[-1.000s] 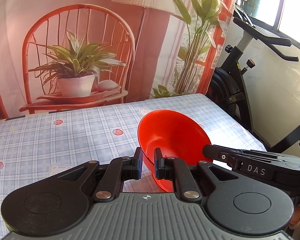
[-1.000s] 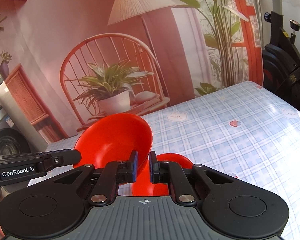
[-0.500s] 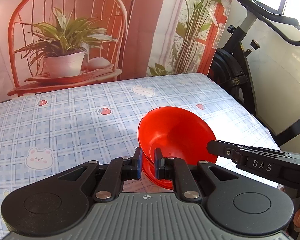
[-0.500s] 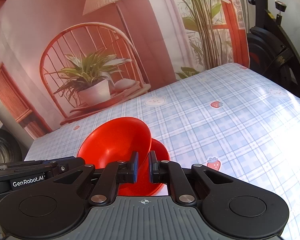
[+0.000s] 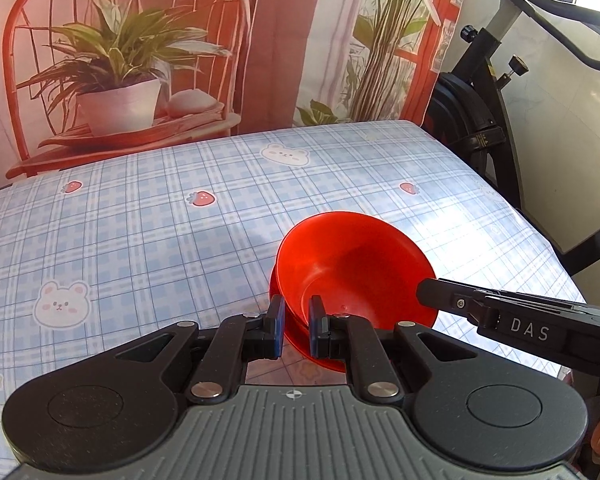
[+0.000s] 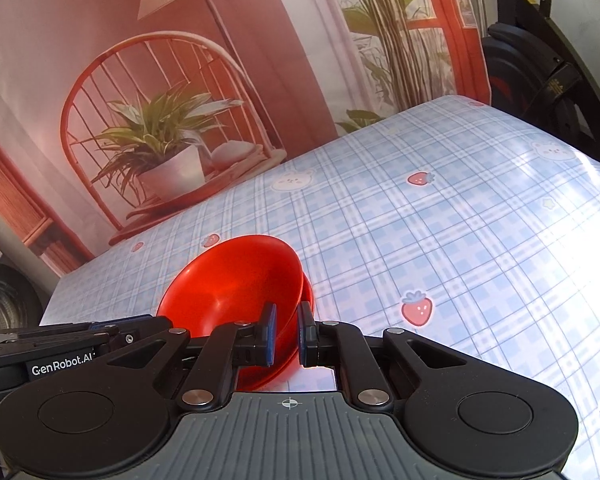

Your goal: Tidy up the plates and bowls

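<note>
A red bowl sits nested in a second red dish whose rim shows beneath it, low over the checked tablecloth. My left gripper is shut on the bowl's near rim, one finger inside and one outside. My right gripper is shut on the rim of the same red bowl from the other side. The lower red dish shows at its right edge. Each gripper's body appears in the other's view. Whether the dishes rest on the table is hidden.
The table has a blue plaid cloth with bears and strawberries. A printed backdrop of a chair and plant hangs behind it. An exercise bike stands past the table's right edge.
Both grippers have lowered the red bowl toward the table and tipped it flatter, down into the second red dish. Both keep their grip on its rim.
</note>
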Available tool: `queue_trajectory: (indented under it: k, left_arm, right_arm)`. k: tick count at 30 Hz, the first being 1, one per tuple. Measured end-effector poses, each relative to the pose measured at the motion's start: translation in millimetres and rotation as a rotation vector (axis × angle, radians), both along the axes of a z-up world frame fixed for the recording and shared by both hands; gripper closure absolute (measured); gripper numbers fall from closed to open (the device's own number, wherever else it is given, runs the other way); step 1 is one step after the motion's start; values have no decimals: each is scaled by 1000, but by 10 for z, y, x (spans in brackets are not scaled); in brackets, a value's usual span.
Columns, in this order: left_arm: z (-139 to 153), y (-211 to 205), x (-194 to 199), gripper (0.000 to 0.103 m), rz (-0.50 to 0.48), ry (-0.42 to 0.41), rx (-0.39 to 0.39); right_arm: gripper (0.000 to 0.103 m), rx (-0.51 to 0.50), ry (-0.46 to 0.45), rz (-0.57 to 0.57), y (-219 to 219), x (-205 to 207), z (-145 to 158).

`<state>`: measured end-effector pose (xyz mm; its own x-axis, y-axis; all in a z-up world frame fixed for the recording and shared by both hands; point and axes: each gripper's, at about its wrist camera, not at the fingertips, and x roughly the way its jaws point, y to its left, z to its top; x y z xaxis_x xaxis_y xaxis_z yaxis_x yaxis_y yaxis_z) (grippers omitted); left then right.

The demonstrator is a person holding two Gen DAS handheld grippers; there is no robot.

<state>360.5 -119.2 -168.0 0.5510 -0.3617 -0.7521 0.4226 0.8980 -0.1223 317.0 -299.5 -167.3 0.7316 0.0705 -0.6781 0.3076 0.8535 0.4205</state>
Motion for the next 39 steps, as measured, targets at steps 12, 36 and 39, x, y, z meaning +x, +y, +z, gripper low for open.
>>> queue_trajectory:
  k: [12, 36, 39]
  left_arm:
    - [-37, 36, 20, 89, -9, 37, -21]
    - [-278, 81, 238, 81, 50, 101, -77]
    - [-308, 80, 260, 81, 51, 113, -89]
  right_arm:
    - [93, 4, 10, 4, -14, 13, -55]
    - [92, 30, 33, 14, -105, 146, -190]
    - [92, 32, 35, 18, -103, 161, -199]
